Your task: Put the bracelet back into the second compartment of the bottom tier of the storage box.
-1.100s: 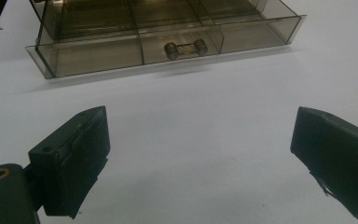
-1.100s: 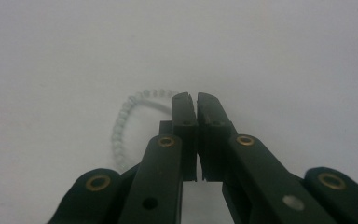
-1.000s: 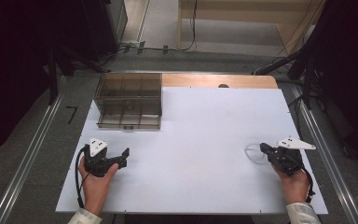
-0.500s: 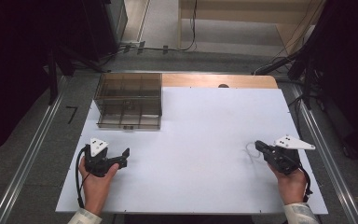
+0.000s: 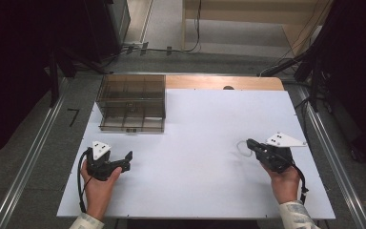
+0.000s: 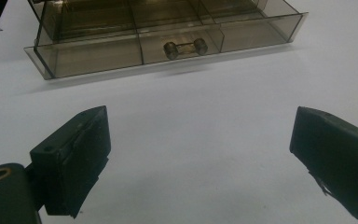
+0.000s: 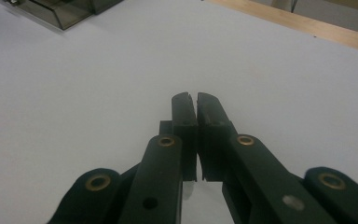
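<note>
Jaws wide on left gripper [image 6: 200, 158] facing smoky plastic organizer [image 6: 168, 35]; pressed together, empty, on right gripper [image 7: 196, 105] farther off

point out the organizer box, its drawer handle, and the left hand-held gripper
organizer box [image 5: 131, 102], high view, on its smoky clear top.
drawer handle [image 6: 185, 47], left gripper view, on the bar between its two knobs.
left hand-held gripper [image 5: 128, 161], high view, midway between its open jaw tips.
</note>
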Motion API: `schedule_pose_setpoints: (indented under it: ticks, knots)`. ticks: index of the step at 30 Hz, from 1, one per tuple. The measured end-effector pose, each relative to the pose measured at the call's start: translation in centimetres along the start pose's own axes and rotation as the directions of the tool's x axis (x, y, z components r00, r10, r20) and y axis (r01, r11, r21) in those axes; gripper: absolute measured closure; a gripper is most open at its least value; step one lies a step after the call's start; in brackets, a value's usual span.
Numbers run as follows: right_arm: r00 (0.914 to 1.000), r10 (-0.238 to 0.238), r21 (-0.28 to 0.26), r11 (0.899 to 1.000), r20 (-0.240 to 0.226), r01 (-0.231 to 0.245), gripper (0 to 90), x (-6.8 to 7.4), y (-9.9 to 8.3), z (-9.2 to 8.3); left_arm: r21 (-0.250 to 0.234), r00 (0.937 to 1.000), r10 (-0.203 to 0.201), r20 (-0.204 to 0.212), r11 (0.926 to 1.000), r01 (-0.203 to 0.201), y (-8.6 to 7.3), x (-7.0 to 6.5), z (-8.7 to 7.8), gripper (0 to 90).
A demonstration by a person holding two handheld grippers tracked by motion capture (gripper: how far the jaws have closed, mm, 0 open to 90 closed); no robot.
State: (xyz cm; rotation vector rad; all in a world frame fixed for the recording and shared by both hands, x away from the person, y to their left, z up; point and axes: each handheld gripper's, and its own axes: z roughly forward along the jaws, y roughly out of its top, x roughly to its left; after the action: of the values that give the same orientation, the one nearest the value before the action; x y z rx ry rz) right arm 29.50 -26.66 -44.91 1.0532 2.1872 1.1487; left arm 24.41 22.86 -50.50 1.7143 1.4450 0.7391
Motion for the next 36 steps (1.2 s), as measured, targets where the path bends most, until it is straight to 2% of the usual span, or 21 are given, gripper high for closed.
schedule_pose_setpoints:
  ticks: [19, 25, 30, 34, 36]
  knots:
    - [0.9956, -0.048, -0.015, 0.999, -0.08, 0.047, 84.5, 3.9, 2.2, 2.9, -0.012, 0.9999, 0.014, 0.001, 0.9998, -0.014, 0.2, -0.2, 0.1, 5.5]
    - [0.993, -0.056, -0.014, 0.998, -0.104, 0.055, 84.5, 4.9, 2.7, 4.0, -0.025, 0.9997, 0.01, 0.023, 0.9996, -0.01, 0.3, -0.4, 0.1, 5.6]
    - [0.9898, -0.067, -0.018, 0.998, -0.126, 0.066, 84.5, 5.8, 3.1, 4.7, -0.017, 0.9992, 0.024, 0.033, 0.9996, -0.023, 0.5, -0.7, 0.2, 5.6]
    - [0.9874, -0.076, -0.02, 0.997, -0.139, 0.074, 84.5, 6.2, 3.3, 5.2, -0.032, 0.9985, 0.053, 0.017, 0.9981, -0.052, 0.8, -1.1, 0.3, 5.6]
    - [0.987, -0.073, -0.018, 0.997, -0.143, 0.071, 84.5, 6.4, 3.4, 5.4, -0.039, 0.9983, 0.054, 0.021, 0.9978, -0.053, 0.9, -1.3, 0.3, 5.6]
